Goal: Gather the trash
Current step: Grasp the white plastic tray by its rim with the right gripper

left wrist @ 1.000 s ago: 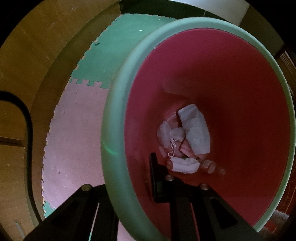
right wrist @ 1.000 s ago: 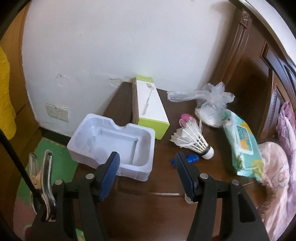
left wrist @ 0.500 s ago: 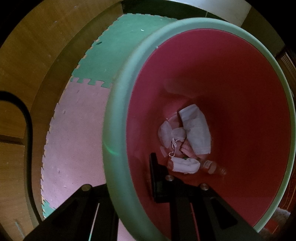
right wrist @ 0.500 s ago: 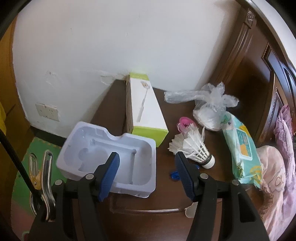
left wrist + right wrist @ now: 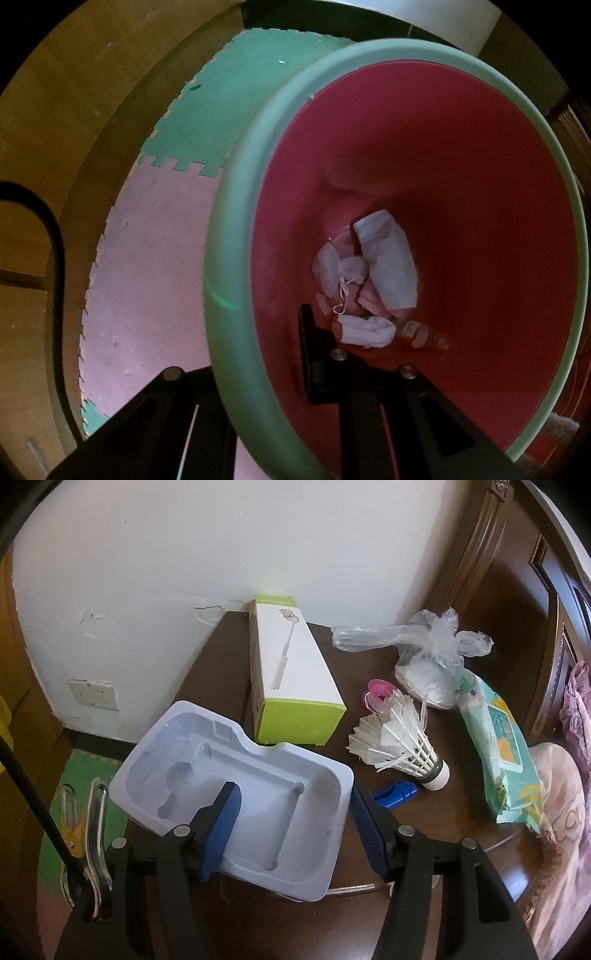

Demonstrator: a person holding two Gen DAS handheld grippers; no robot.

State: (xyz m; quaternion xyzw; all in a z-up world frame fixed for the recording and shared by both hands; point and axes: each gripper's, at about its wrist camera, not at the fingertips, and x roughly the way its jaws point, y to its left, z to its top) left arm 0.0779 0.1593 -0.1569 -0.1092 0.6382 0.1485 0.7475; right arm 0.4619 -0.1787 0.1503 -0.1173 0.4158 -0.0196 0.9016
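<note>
A: Where is the next piece of trash?

B: The moulded white plastic packaging tray (image 5: 236, 797) lies on the dark wooden bedside table (image 5: 436, 834), its left end hanging past the table's edge. The right gripper (image 5: 295, 812), with its blue ribbed pads, sits directly over the tray's near right end.

A: And how do the jaws stand?

B: Moderately wide and closing. The left pad is inside the tray's hollow, the right pad just outside its right-hand wall, so that end wall stands between them. I cannot see either pad pressing on the plastic yet.

A: Which way does the tray run?

B: Its long axis runs from far left to near right, and the gripper straddles the short end wall across that axis. To my eye that is the relation that matters: the wall is thin and upright, so the pads need only meet across it.

A: What about the other hand?

B: The left gripper (image 5: 258, 376) is clamped on the rim of the round bin with the pale green rim and red inside (image 5: 229, 229), one finger outside, one inside. Crumpled white papers and a face mask (image 5: 369, 273) lie at the bottom.

A: So the right hand is the nearer one.

B: Yes, the left is busy with the bin. The green and white carton (image 5: 291, 679), the feathered shuttlecock (image 5: 399, 742) and the knotted clear plastic bag (image 5: 424, 653) lie farther back.
</note>
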